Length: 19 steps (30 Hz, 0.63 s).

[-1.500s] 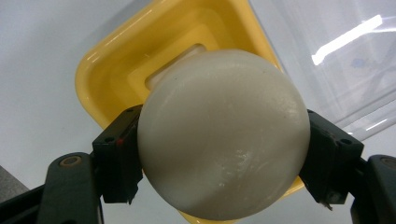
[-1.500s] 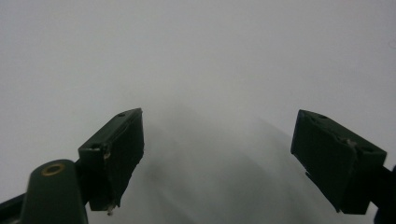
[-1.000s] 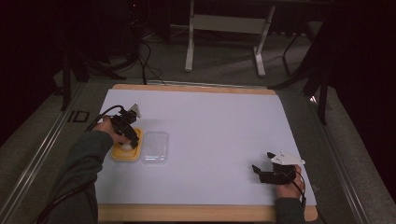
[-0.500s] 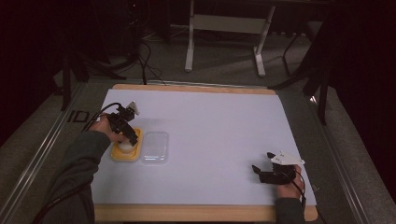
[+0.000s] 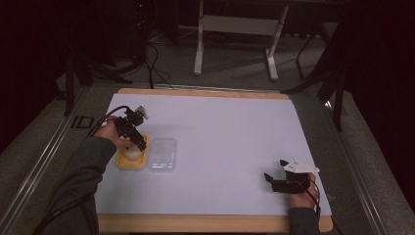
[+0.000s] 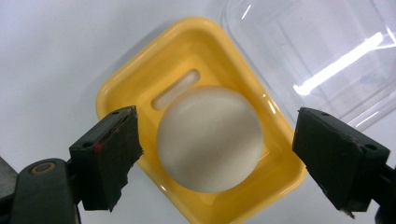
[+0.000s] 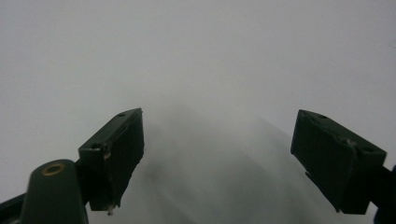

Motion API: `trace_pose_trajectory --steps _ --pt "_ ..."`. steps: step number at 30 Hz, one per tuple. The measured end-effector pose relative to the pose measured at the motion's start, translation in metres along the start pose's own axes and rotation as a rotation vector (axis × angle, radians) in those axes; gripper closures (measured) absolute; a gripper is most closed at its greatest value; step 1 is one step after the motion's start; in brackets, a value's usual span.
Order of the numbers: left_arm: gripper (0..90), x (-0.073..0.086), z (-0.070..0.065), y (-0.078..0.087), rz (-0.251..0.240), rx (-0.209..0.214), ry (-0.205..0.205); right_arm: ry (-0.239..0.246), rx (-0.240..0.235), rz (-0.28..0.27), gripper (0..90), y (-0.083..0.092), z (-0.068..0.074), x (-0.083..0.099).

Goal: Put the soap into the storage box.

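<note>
In the left gripper view the ball [image 6: 209, 138] lies straight ahead of the left gripper [image 6: 215, 158], between its two jaws. The jaws stand wide at about nine and three o'clock of it, with a gap on each side, so nothing is gripped yet. From here the grasp looks like a matter of moving straight on and closing.

The ball has no long axis, so the jaw line should matter little. The tray [image 6: 140, 93] runs from ten o'clock to four o'clock in that view, its rim passing under the jaws.

In the high view the left gripper [image 5: 138, 143] hangs over the tray [image 5: 121, 162] at the desk's [image 5: 235, 127] left side. The right gripper [image 5: 268, 179] sits well apart at four o'clock, open and empty.

The ball is off-white, matte and smooth, resting in the yellow tray's hollow beside a slot. A clear lid [image 6: 317, 51] lies just beside the tray at one o'clock.
</note>
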State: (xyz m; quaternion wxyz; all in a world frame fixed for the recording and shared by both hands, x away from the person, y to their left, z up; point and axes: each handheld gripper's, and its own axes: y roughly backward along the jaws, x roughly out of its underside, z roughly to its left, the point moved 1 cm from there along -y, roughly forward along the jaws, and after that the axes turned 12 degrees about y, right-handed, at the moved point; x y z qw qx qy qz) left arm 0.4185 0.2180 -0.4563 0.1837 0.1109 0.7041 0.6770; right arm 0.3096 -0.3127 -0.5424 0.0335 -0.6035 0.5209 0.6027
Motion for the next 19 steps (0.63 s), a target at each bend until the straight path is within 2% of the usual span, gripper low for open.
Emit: trace_pose_trajectory --steps 1,2,9,10,11,13,16,17,18,19 --pt "16.2 0.000 -0.002 0.001 -0.005 0.004 -0.010 0.000 0.000 0.000 16.9 0.000 0.000 0.000" --pt "16.4 0.000 -0.005 0.003 -0.024 0.025 -0.019 0.000 0.000 0.000 16.9 0.000 0.000 0.000" --pt "21.5 0.001 -0.016 0.007 -0.066 0.044 -0.063 -0.001 0.000 0.000 16.9 0.000 0.000 0.000" --pt "22.5 0.001 -0.021 0.009 -0.083 0.051 -0.090 -0.001 -0.001 0.001 16.9 0.000 0.000 0.000" --pt "22.9 0.001 -0.021 0.009 -0.083 0.051 -0.090 -0.002 -0.001 0.001 16.9 0.000 0.000 0.000" --pt "23.2 0.002 -0.031 0.009 -0.106 0.046 -0.133 -0.004 -0.002 0.000 16.9 0.000 0.000 0.000" --pt "24.8 0.006 -0.044 0.009 -0.137 0.031 -0.170 -0.024 -0.007 -0.018 16.9 0.002 -0.002 0.001" --pt "24.9 0.006 -0.044 0.009 -0.137 0.031 -0.170 -0.024 -0.007 -0.018 16.9 0.002 -0.002 0.001" --pt "25.1 0.010 -0.054 0.009 -0.156 0.036 -0.197 -0.032 -0.009 -0.029 17.0 0.002 -0.003 0.002" --pt "25.1 0.010 -0.054 0.009 -0.156 0.036 -0.197 -0.032 -0.009 -0.029 17.0 0.002 -0.003 0.002"
